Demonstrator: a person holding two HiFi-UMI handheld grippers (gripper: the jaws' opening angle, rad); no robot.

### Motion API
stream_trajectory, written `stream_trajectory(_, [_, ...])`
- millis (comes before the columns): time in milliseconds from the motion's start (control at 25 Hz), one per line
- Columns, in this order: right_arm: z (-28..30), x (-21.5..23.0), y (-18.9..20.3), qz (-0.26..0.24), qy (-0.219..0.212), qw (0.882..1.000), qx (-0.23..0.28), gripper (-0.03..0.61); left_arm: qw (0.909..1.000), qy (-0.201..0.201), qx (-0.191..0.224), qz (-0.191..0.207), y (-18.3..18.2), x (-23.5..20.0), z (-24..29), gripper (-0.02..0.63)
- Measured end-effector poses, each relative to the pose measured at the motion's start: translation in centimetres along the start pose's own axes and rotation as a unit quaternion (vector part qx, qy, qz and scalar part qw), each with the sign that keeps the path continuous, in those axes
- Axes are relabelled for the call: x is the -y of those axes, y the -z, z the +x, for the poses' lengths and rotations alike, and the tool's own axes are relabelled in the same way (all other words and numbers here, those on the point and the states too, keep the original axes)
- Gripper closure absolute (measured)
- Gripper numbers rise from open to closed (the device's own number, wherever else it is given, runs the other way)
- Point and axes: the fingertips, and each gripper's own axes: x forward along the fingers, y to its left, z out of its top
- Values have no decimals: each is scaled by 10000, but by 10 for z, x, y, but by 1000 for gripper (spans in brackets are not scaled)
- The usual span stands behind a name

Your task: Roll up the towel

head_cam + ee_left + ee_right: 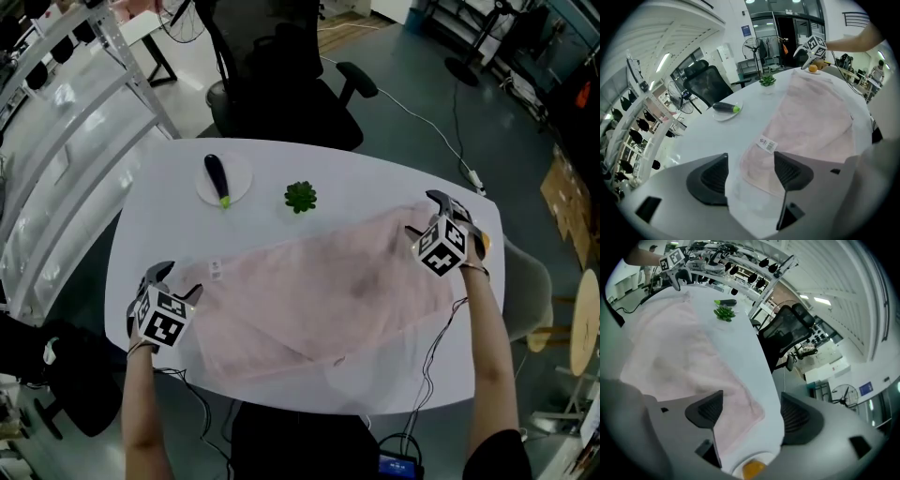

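Pink towel (pixel 328 291) lies flat across centre frame, unrolled; left gripper (pixel 177 282) and right gripper (pixel 428 215) hover at its ends, jaws wide, empty.

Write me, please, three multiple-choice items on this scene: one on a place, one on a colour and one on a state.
1. Where does the eggplant lie? A on the white plate; B on the office chair; C on the floor.
2. What colour is the towel? A blue; B pale pink; C green.
3. How do the jaws of the left hand-held gripper stand? A shut on the towel; B shut on nothing; C apart, pinching nothing.

Key: 1 A, the head view shows it lying on the plate. 2 B, every view shows pale pink cloth. 3 C, the left gripper view shows a wide gap between the jaws, with the towel lying loose below.
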Motion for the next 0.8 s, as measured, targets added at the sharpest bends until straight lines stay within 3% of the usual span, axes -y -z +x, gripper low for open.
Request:
stream_trajectory(320, [-69,-49,7,95,32,9981,608,179,9994,45,310,-164,2,50,-40,278])
stream_trajectory(480, [-94,-74,13,120,18,9963,850,176,9970,17,640,-428,1,74,-56,276])
stream_trajectory(600, [-112,-93,15,345,21,9932,1114,175,9943,33,883,-594,0,89,-72,270])
stream_trajectory(800, [-141,-131,17,770,-57,9860,1479,175,9940,147,991,-438,11,111,-88,270])
